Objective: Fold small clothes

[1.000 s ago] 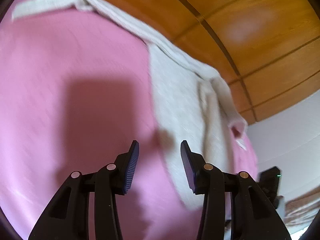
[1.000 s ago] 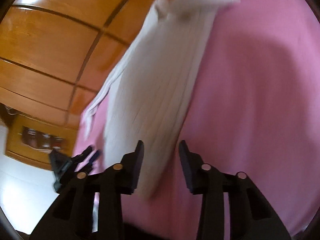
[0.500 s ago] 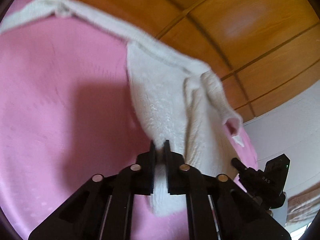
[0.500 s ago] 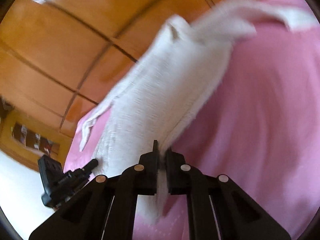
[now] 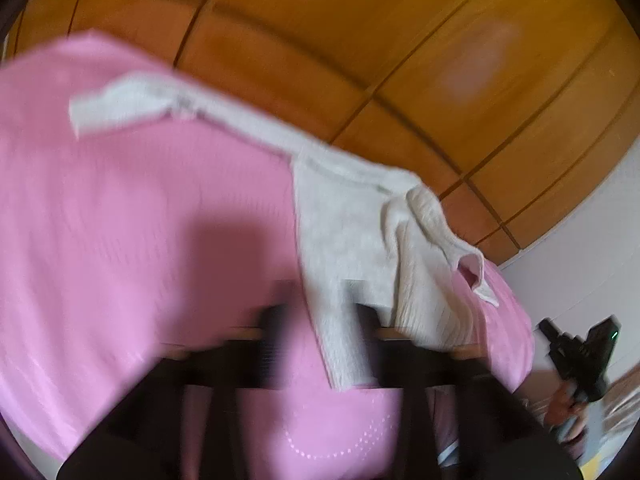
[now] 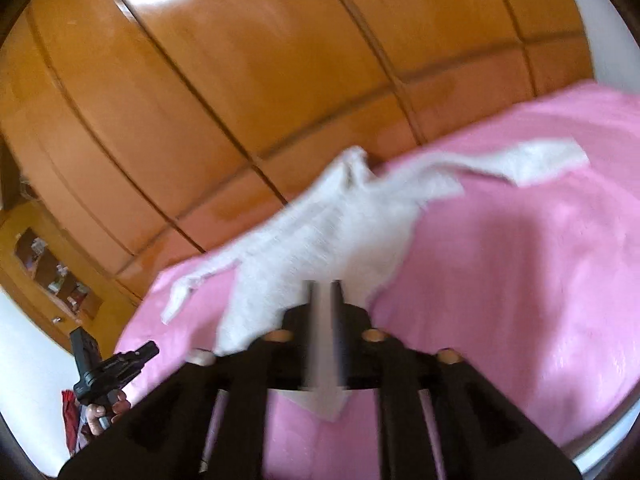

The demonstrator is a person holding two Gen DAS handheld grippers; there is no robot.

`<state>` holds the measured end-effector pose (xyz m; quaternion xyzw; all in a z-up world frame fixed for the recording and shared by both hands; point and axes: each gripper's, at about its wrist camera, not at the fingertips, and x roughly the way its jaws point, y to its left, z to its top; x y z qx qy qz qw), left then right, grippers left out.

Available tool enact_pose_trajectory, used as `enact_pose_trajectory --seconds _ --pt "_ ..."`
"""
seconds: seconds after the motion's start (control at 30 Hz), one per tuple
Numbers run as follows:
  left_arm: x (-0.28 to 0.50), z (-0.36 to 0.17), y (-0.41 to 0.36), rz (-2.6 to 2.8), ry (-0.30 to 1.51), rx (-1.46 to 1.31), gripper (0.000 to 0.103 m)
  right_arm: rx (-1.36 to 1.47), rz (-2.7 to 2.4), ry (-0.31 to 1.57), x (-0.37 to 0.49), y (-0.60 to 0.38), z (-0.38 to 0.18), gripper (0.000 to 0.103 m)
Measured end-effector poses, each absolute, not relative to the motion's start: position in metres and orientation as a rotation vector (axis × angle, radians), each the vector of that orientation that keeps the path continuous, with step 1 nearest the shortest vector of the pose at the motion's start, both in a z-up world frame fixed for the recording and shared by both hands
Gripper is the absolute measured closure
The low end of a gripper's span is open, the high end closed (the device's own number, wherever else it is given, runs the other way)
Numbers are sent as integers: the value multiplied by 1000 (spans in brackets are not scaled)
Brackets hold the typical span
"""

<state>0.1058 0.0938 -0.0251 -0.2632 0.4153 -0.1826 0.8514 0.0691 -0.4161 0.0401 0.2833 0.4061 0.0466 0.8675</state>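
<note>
Only the right wrist view shows a wooden cabinet (image 6: 52,276) with shelves at far left, and the right tool (image 6: 323,300) with its fingers pressed together on the hem of the white knit garment (image 6: 320,232). The left wrist view is motion-blurred — the left tool (image 5: 320,320) appears to flank the garment (image 5: 344,232), grip not discernible. The garment stretches lengthwise away from both tools over the pink bed (image 5: 120,220), one sleeve (image 5: 132,104) trailing far — wooden wardrobe doors (image 5: 360,40) behind.
</note>
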Motion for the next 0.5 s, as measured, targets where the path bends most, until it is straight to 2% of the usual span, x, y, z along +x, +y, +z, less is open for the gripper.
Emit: enact_pose_trajectory --seconds 0.03,0.2,0.33,0.4,0.43,0.47,0.5 --pt "104 -38 95 -349 885 -613 33 613 93 860 70 -417 32 63" --pt "109 -78 71 -370 973 -651 32 774 103 988 76 -413 -41 63" --pt "125 -91 43 -376 994 -617 34 820 111 1051 93 -398 -76 60" --pt "132 -92 33 -392 990 -590 46 823 131 1060 106 -389 -83 57" --pt "137 -96 30 -422 1010 -590 67 805 134 1072 115 -383 -87 58" --pt "143 -98 24 -450 1043 -589 79 790 140 1083 121 -378 -90 58" --pt "146 -101 21 -453 1052 -583 82 770 154 1093 127 -373 -91 63"
